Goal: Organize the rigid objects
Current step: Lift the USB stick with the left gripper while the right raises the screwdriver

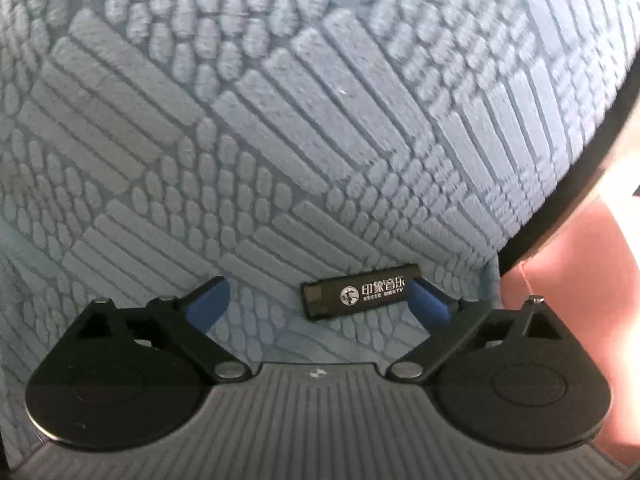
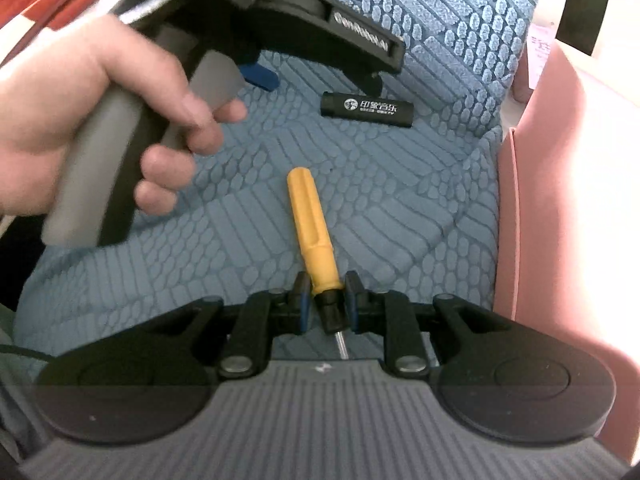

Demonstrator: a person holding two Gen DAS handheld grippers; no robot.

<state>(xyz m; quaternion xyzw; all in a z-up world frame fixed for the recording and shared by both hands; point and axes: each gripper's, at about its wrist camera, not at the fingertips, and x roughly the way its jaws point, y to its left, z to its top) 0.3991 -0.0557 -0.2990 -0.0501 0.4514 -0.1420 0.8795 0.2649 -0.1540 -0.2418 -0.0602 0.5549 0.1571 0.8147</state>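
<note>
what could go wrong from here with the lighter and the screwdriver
1. The left tongs stand open around the black lighter, which lies off-centre against one blue pad; closing now might push or spin it instead of gripping it.
2. The right tongs are shut on the yellow screwdriver near its black collar, so the long handle may pivot or slip.
3. The soft blue quilted cushion could let the lighter tilt under pressure.

Daylight is coming in bright from the right, washing out the pink edge. Fisheye is bending the edges; the hand is smearing with motion blur.
</note>
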